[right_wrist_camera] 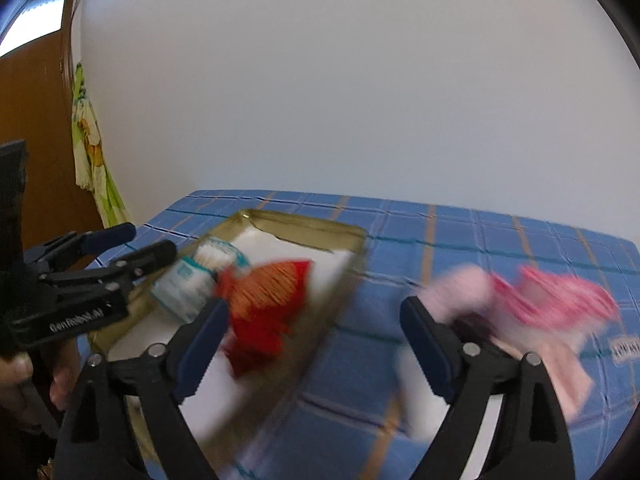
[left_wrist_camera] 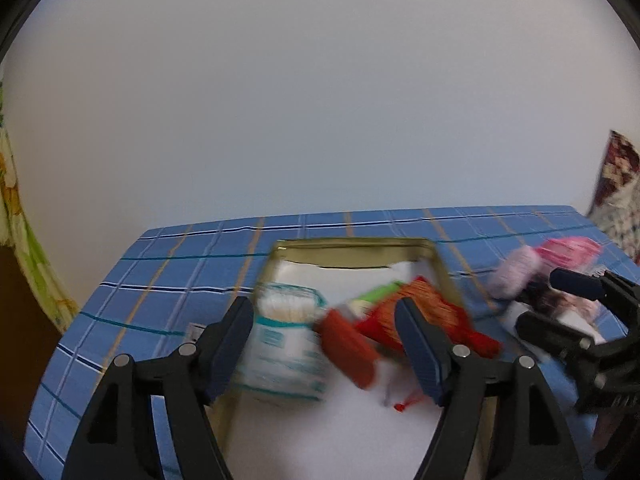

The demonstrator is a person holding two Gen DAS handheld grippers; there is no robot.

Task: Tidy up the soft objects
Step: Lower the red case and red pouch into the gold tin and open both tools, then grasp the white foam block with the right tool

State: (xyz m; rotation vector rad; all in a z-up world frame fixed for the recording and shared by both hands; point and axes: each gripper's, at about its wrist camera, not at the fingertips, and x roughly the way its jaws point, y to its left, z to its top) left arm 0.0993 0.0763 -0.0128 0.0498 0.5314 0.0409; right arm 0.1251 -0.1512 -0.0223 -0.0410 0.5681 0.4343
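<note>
Left gripper wide open above tray, holding nothing. Right gripper also wide, empty, over tablecloth between tray rim and pink yarn.

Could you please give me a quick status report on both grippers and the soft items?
Left gripper open above tray. Right gripper open, empty. Orange yarn in tray; pink yarn on cloth. Nothing blocking.

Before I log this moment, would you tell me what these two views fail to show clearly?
- Orange and red yarn bundle: motion blur in both views; strands unresolvable.
- White packet: print smeared in both views, unreadable.
- Pink soft items: blurred in the right wrist view; partly behind the right gripper in the left wrist view.
- Tray: near end hidden by the left gripper in the left wrist view.
- Tablecloth: cut off by the lens edge.
</note>
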